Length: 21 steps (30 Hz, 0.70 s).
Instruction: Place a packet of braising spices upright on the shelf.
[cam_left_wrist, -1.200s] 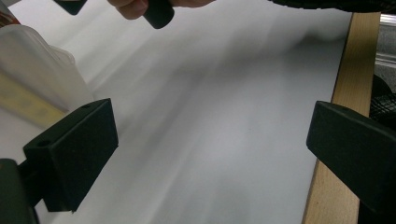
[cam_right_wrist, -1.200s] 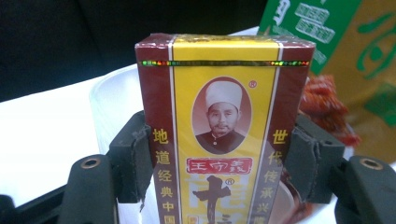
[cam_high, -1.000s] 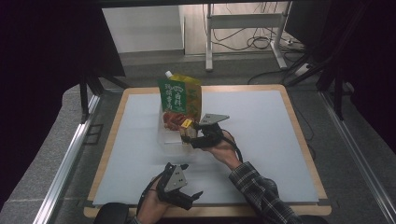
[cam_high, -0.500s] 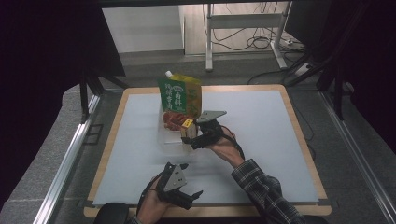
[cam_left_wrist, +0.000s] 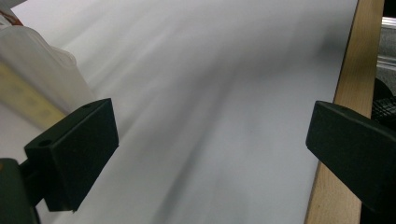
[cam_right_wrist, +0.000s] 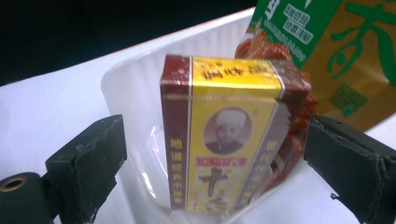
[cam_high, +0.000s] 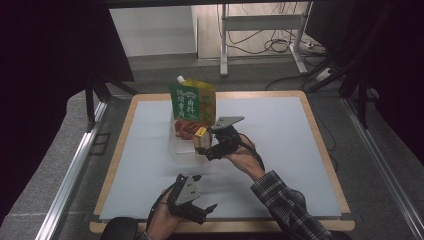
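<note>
A small yellow and maroon box stands upright in a clear plastic container, beside a green and yellow spout pouch. My right gripper is open, one jaw on each side of the box; the jaws have just been opening and neither pad presses on it. From above, the box sits at the front of the container, the pouch rises behind it, and the right gripper is at the box. My left gripper rests open near the table's front edge, holding nothing.
A white mat covers a wooden-rimmed table. In the left gripper view the open left gripper faces bare mat, with the container at far left and the wooden rim at right. Dark frames and cables stand beyond the table.
The right gripper's jaws have spread away from the box, which stays standing in the container. The right hand has barely shifted and the left hand has kept still.
</note>
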Tool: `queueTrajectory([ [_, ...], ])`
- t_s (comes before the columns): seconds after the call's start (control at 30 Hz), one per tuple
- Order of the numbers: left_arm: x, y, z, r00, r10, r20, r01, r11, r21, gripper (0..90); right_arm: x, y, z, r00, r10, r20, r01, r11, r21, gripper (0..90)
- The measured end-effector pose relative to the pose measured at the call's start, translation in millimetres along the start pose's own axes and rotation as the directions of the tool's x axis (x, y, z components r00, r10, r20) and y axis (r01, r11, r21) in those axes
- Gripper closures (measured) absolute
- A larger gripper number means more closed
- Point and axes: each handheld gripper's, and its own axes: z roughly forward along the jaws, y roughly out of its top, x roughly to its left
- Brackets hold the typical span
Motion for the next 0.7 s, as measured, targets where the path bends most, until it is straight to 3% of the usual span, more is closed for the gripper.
queueTrajectory([
  [0.7,1.7,-0.9,0.2,0.9998,-0.020,-0.004,0.020,0.9998,-0.003,1.8,-6.8,-21.6,-44.8,0.9987,0.041,0.030,-0.042,0.999,0.031,4.5],
])
